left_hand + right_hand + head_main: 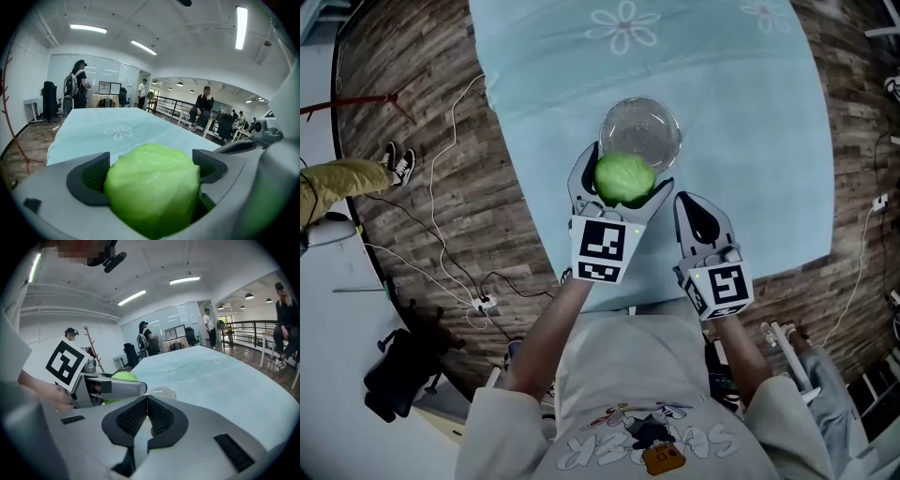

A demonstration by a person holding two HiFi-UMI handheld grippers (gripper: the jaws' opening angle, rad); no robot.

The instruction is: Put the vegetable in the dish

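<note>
Left tongs (pixel 150 173): I am gripping the cabbage (pixel 624 179), jaws spread wide with a pad on each flank.
Right tongs (pixel 146 404): I am holding these pressed together, empty, right of centre in the head view.
Cabbage position: overlapping the lower rim of the glass dish (pixel 649 120) at centre frame; its height above the dish is unclear.
Dish: sitting empty on the blue-clothed counter (pixel 750 141).
Step advice: I judge centring over the bowl, lowering close and opening slowly is best, since a round head may roll.
</note>
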